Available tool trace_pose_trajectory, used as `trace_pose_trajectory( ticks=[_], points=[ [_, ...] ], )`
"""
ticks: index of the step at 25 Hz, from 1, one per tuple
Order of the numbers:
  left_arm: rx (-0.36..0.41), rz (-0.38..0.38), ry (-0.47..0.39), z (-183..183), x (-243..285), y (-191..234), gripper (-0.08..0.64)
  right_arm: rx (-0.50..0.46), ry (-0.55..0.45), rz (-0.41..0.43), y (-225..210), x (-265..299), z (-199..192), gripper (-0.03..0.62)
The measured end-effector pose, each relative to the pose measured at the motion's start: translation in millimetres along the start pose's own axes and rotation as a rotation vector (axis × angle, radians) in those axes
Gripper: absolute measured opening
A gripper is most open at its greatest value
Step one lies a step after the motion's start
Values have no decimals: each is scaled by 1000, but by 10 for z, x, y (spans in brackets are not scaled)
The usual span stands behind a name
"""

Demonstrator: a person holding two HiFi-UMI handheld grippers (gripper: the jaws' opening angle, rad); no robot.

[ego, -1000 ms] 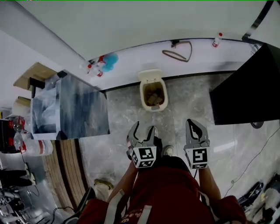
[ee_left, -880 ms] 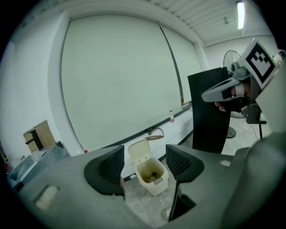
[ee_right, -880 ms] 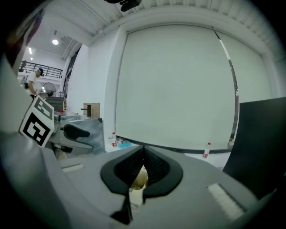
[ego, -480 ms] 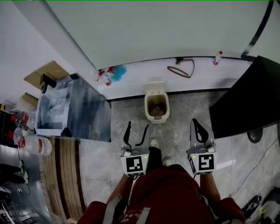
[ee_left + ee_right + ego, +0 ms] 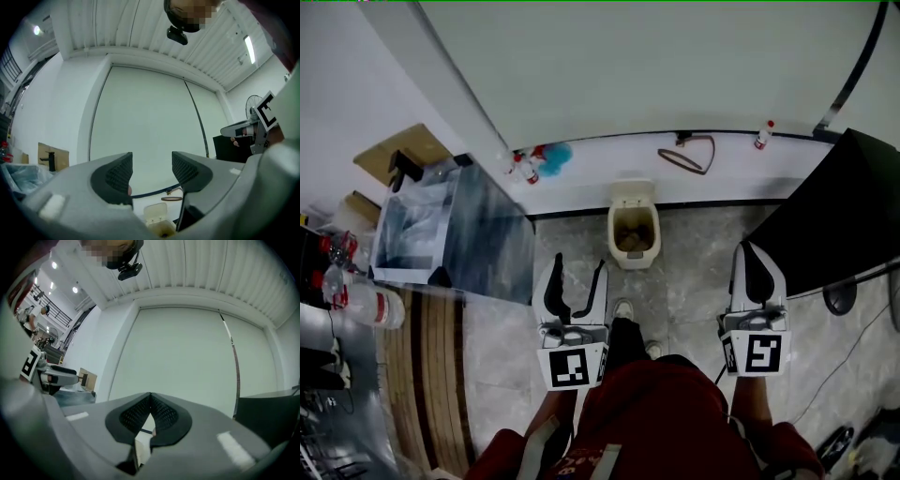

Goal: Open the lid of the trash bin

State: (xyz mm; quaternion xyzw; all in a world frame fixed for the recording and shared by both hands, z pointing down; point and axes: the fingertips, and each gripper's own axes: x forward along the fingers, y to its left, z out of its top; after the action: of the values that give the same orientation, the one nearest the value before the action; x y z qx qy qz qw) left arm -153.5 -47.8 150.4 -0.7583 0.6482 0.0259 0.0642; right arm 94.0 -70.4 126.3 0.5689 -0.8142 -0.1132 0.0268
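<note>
A pale, plain wall point(image 5: 628, 66) fills the top half of the head view, and grey marble floor tile point(image 5: 694, 272) fills the middle. A dark, glass-sided cabinet point(image 5: 459, 234) stands at the left, and a black slab-like panel point(image 5: 834, 216) cuts in from the right. A white ledge point(image 5: 581, 192) runs along the foot of the wall.

The cream rectangular plastic trash bin point(image 5: 633, 234) stands on the floor at centre frame, against that ledge. Its lid point(image 5: 633, 195) looks tipped up and back toward the wall, and brownish contents show in the opening.

Both tools sit in the lower half, well apart from the bin. The left gripper point(image 5: 577, 277) has its 2 jaws spread wide with nothing between them, though they have just been closing a little. The right gripper point(image 5: 755, 258) has its pads pressed together on nothing.

On the ledge lie a brown loop point(image 5: 684, 155) and, further right, a small red-capped bottle point(image 5: 762, 134).

My judgement is that the opening step is already done, since the lid stands raised and neither gripper touches it. The next move probably calls only for keeping clear. If the lid must go further back, 1 gripper would have to come down and forward to its front edge.
</note>
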Motion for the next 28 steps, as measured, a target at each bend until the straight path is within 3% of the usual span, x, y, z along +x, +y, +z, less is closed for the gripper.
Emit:
trace_pose_trajectory(
  ticks=[9,16,25,28],
  points=[
    [25,5,-31,73,7,-3,263,-3,-6,2,-16,16,27,0],
    [16,2,-44,93,39,-38,176,4,13,5,-16,23,-74,-1],
    [21,12,-47,95,11,-49,12,9,8,27,42,13,-70,-2],
    [24,14,-45,90,15,-33,5,9,3,30,55,24,-60,-1]
  ],
)
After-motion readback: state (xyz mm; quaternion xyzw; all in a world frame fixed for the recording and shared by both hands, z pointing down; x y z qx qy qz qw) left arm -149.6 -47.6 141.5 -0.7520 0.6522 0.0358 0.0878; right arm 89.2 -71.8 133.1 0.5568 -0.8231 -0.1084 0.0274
